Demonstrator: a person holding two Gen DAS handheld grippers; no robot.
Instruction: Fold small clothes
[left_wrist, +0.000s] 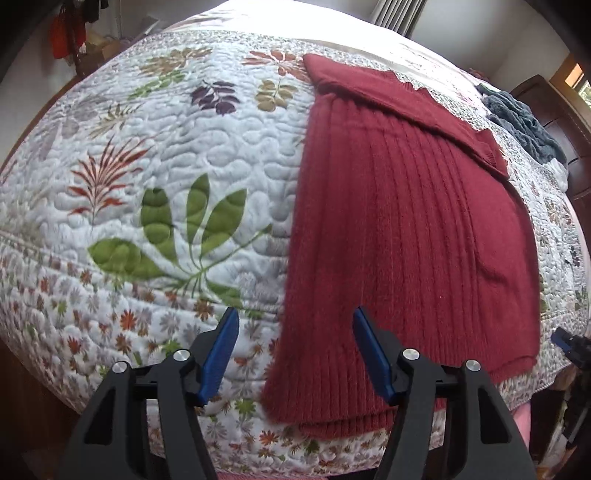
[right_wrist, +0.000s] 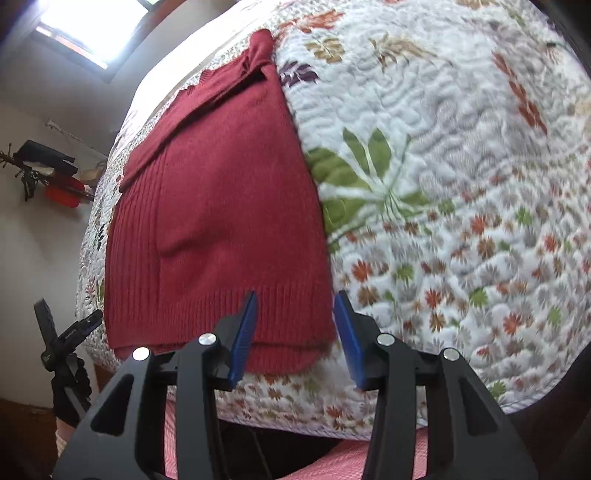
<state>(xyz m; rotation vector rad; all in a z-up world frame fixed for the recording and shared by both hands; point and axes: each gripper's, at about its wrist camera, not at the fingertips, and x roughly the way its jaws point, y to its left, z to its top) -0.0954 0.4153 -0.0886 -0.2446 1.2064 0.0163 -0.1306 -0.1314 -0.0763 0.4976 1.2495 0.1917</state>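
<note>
Dark red ribbed knit is what we are working with: a sweater (left_wrist: 406, 229) lying flat on a floral quilt (left_wrist: 166, 166), already narrowed into a long strip with a sleeve (left_wrist: 399, 96) folded across its far end. We are reading its long axis as running straight away from both grippers, with the ribbed hem (right_wrist: 266, 317) at the near end, close to the bed edge.

We are holding the left gripper (left_wrist: 293, 354) above the near left side of the strip; its jaws are spread wide, gripping nothing, and the garment's long left edge is passing between them, so one finger is over quilt and the other over knit. We are holding the right gripper (right_wrist: 295, 336) just before the hem, jaws likewise spread and empty; in its view the garment's lower corner on that side is lying between the fingers, with the bulk of the sweater ahead and to the left of it.

We are judging the right gripper the nearer of the two to the hem, and both are pitched forward and down toward the bed. We are judging the coming move to be a pinch on the near hem corners, then a lift along the long axis toward the folded sleeve. Two layers are showing at the hem, so we are advising that the pinch take both.

Beyond the sweater's far end, on the left gripper's right, a dark blue-grey cloth (left_wrist: 524, 118) is lying heaped on the quilt.
</note>
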